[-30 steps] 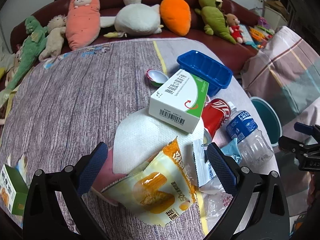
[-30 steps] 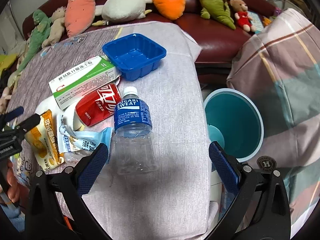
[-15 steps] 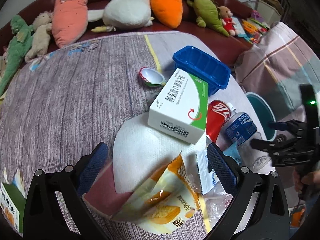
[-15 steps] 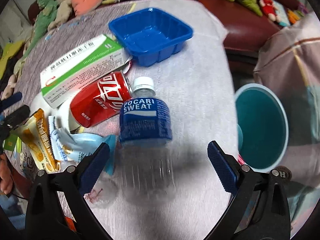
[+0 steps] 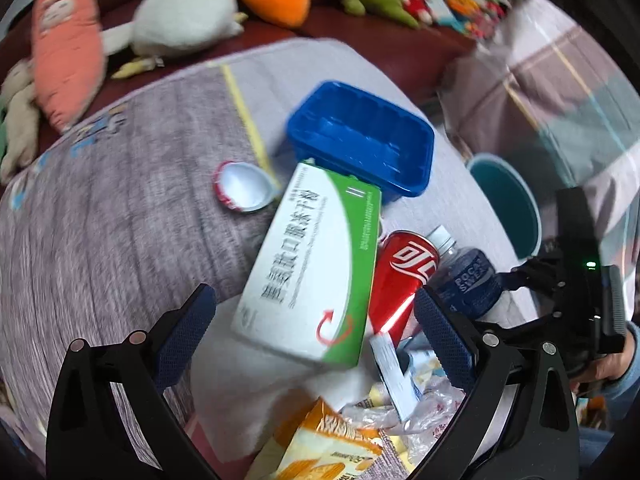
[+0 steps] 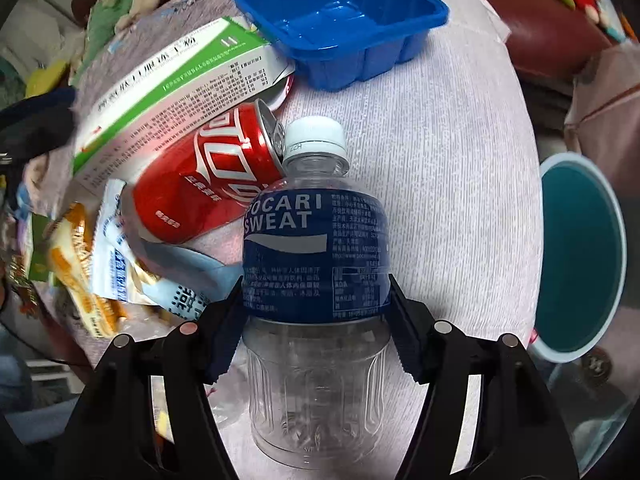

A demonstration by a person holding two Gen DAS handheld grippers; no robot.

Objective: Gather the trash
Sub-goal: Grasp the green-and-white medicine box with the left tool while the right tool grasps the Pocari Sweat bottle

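A clear plastic bottle with a blue label lies on the table, cap pointing away. My right gripper is closing on it, and its pads touch both sides of the label. A red soda can lies against the bottle's left shoulder. My left gripper hangs open above a green and white carton, its fingers well apart from it. The bottle, the can and the right gripper all show in the left wrist view too.
A blue plastic tray sits beyond the carton. A teal bin stands off the table's right edge. Snack wrappers, a white tissue and a foil lid lie on the table. Plush toys line the sofa behind.
My right gripper came down over the bottle and narrowed from wide open until its pads met the label. My left gripper shifted from the wrappers toward the carton.
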